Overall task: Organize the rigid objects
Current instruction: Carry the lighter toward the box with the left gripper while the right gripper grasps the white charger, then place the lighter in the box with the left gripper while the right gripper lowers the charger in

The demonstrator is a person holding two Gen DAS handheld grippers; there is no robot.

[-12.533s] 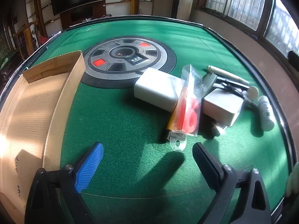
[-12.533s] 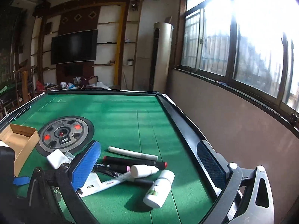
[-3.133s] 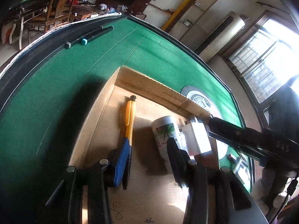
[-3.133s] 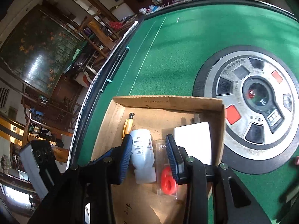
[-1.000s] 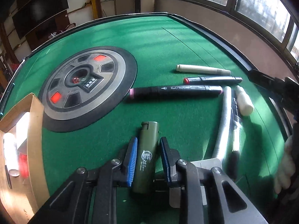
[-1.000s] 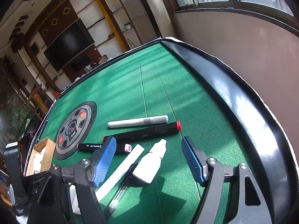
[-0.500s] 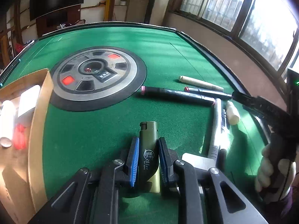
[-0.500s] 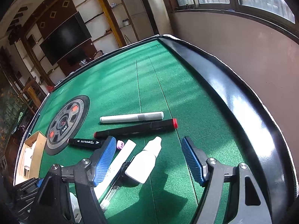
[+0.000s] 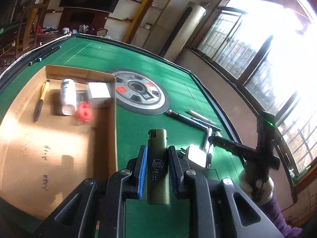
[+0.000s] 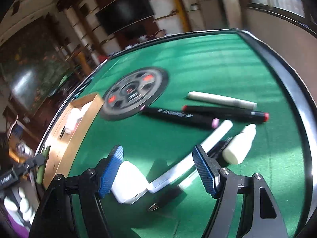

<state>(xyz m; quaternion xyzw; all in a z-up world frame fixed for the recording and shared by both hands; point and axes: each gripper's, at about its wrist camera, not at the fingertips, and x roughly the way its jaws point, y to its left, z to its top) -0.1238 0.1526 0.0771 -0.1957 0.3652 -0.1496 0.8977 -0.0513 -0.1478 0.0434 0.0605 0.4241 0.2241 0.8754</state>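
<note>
My left gripper [image 9: 157,154] is shut on an olive green lighter [image 9: 158,164], held above the green felt beside the cardboard tray [image 9: 114,123]. The tray holds a yellow pen [image 9: 40,101], a white bottle [image 9: 68,96], a red item in a clear bag [image 9: 84,111] and a white box [image 9: 99,94]. My right gripper [image 10: 158,160] is open over a white charger block [image 10: 128,183] and a long white stick [image 10: 210,138]. Black markers [image 10: 178,117], a white marker [image 10: 220,99] and a small white dropper bottle [image 10: 238,144] lie ahead of it.
A round grey dial panel [image 9: 139,91] with red buttons is set in the table middle. The table's raised black rim [image 10: 293,91] runs along the right. The right gripper with the gloved hand shows at the right of the left wrist view [image 9: 255,154].
My left gripper has lifted the lighter and swung left toward the tray. My right gripper has moved left and down over the white charger block, still open.
</note>
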